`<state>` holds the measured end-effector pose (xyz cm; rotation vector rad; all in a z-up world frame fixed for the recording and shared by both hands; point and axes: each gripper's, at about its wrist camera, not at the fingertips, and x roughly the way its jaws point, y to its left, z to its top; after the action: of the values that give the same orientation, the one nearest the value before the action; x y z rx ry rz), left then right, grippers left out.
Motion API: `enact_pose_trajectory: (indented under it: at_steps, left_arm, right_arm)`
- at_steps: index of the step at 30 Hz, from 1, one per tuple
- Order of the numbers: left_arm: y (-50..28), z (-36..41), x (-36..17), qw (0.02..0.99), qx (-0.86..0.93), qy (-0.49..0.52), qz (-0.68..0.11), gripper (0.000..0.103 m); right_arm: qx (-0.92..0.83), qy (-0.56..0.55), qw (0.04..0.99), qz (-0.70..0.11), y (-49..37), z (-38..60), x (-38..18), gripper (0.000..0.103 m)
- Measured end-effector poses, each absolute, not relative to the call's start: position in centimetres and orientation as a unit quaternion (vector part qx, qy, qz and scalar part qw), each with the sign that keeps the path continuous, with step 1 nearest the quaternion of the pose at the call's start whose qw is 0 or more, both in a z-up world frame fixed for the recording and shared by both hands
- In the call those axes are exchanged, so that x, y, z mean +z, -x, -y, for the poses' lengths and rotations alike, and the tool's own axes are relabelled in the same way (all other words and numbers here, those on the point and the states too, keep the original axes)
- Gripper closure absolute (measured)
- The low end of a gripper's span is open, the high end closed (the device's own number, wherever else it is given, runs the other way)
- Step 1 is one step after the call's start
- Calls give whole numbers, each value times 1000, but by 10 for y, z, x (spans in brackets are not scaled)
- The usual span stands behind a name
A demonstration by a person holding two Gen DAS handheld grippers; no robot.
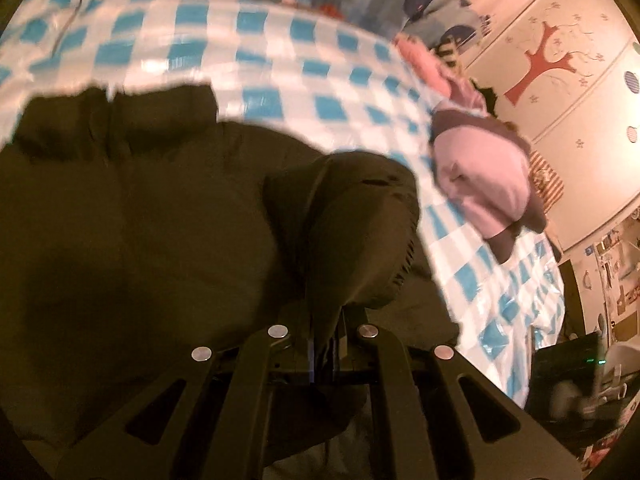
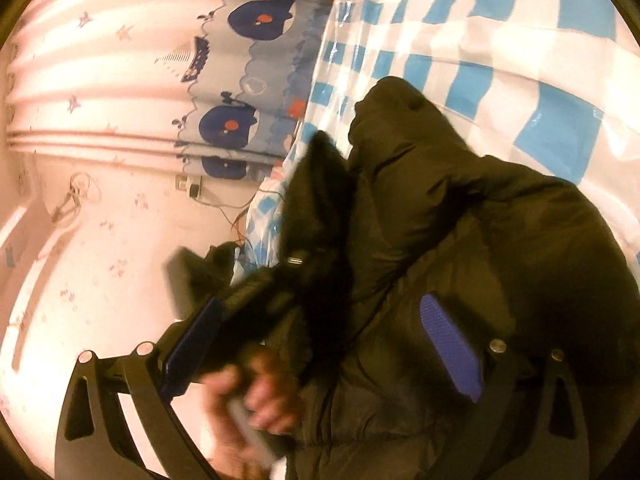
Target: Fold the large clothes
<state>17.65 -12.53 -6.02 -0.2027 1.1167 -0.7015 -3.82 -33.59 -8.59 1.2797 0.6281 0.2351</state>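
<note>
A black puffer jacket [image 1: 140, 208] lies on a bed under a blue-and-white checked plastic sheet [image 1: 280, 64]. My left gripper [image 1: 325, 334] is shut on a bunched fold of the jacket, which rises over its fingertips and hides them. In the right wrist view the jacket [image 2: 460, 220] fills the lower right. My right gripper [image 2: 320, 312] stands open, its blue pads [image 2: 452, 344] wide apart with nothing pressed between them. A person's hand [image 2: 248, 396] holds the left gripper [image 2: 256, 292] there, with jacket fabric hanging from it.
A pile of pink and purple clothes [image 1: 484, 176] sits on the sheet's right side. A white wardrobe with a red tree sticker [image 1: 548, 60] stands behind it. A whale-print curtain [image 2: 248, 80] and a wall socket with cables [image 2: 192, 188] lie past the bed's edge.
</note>
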Motion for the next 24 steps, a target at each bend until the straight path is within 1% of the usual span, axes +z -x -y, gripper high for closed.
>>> enact_pose_trajectory:
  at_steps: [1,2,3,4,5,6,7,8,10,11,15,18,21,23,24]
  left_arm:
    - [-177,129,-70,783,-318,93,-526,94]
    - [-177,130,-78,782,-310,93,-532,85]
    - [-176,132,-84,780,-306,96,-538,81]
    - [-175,132,-85,779,-305,95,-539,73]
    - [-172,134,-83,778,-305,91,-541,62]
    - [-168,134,-79,776,-306,86,-545,54]
    - [-166,134,-76,773,-306,79,-550,38]
    - [-162,132,-70,772,-303,71,-554,26]
    - [-148,123,-55,777,-300,53,-551,16]
    - [-142,115,-47,780,-301,49,-546,14]
    - [-120,66,-24,789,-289,54,-539,14]
    - [-111,12,-7,810,-264,74,-518,13]
    - [-107,-50,7,841,-217,90,-488,13]
    - [-109,-76,10,854,-195,101,-472,13]
    - [-111,-91,12,862,-184,111,-459,13]
  right_arm:
    - [106,-589,748,-286,40,338,-87,8]
    - [104,-594,745,-285,40,340,-89,8]
    - [104,-597,743,-284,40,341,-90,8]
    - [102,-600,741,-284,41,341,-90,8]
    - [101,-601,740,-284,41,342,-91,8]
    - [100,-602,740,-283,41,343,-91,8]
    - [99,-602,740,-282,41,343,-90,8]
    - [97,-600,743,-279,42,344,-88,8]
    - [98,-595,748,-277,41,346,-86,8]
    - [98,-592,751,-276,42,345,-84,8]
    - [114,-571,759,-290,34,333,-77,8]
    - [130,-530,782,-302,21,320,-63,8]
    - [116,-453,832,-299,4,313,-34,8]
    - [101,-395,861,-305,-12,309,-21,8]
    - [86,-342,879,-322,-30,303,-15,8]
